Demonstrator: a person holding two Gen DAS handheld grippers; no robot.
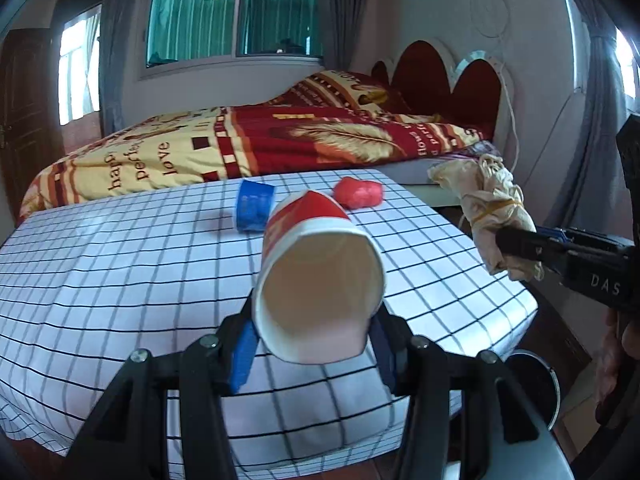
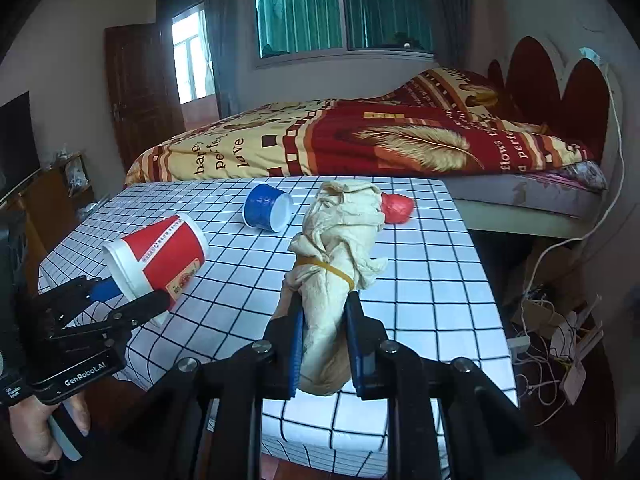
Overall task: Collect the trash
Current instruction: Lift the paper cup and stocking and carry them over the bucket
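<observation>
Red and white paper cup is clamped near its rim by the left gripper and held tilted above the checked tablecloth. To the right of this cup, the right gripper squeezes a beige crumpled bundle bound with a rubber band. Beyond the cup, a blue cup lies on its side on the cloth, with a red lump near it.
</observation>
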